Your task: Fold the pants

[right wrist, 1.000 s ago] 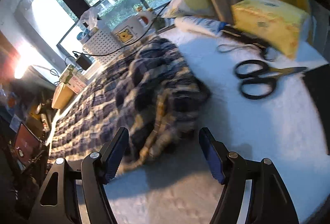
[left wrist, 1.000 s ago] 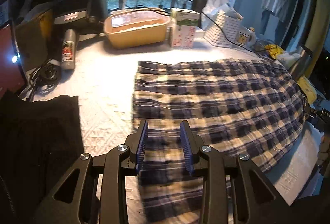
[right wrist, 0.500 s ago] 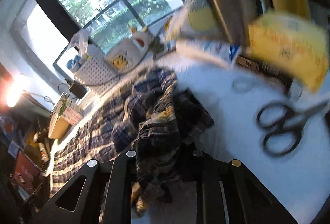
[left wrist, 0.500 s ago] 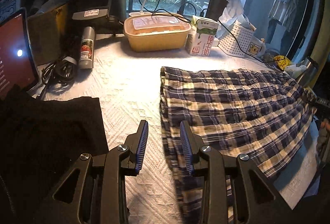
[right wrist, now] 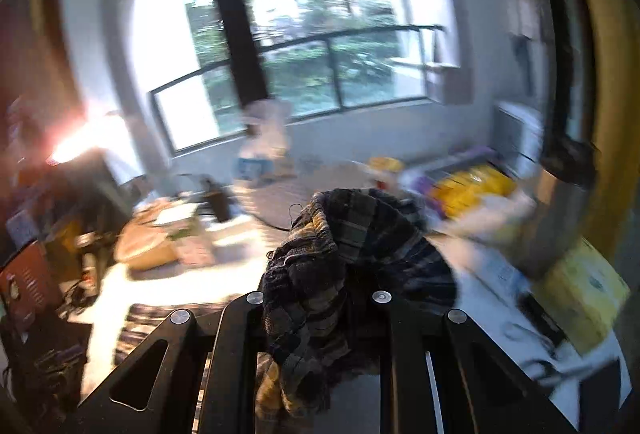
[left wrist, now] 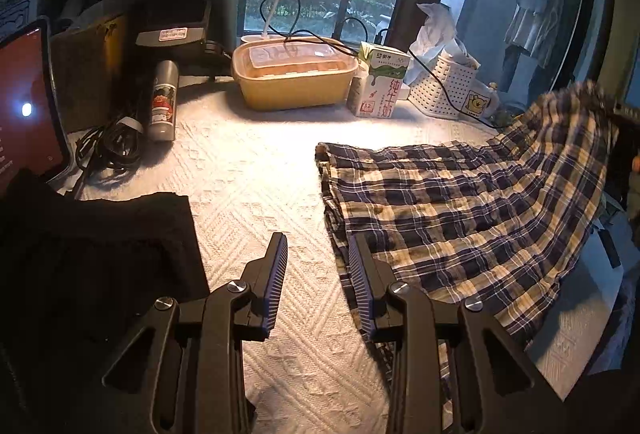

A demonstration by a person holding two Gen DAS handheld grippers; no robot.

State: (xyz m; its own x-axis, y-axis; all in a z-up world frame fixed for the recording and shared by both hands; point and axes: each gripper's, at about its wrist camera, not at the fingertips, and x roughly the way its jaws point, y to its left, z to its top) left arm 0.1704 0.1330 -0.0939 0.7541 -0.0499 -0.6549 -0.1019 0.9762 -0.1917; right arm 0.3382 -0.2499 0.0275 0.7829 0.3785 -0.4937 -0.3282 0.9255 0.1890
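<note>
— Pants (left wrist: 460,202), the plaid ones, lie on the white tablecloth (left wrist: 248,178); their far end is lifted off it at the right.
— Who holds that end?
— The right gripper (right wrist: 320,298), clamped on a bunch of the cloth after just closing.
— And the left gripper (left wrist: 318,274)?
— Part open, empty, its right finger at the pants' near edge.
— Anything close by?
— Black cloth (left wrist: 100,254) to the left; a yellow tub (left wrist: 292,82) and milk carton (left wrist: 380,82) behind.
</note>
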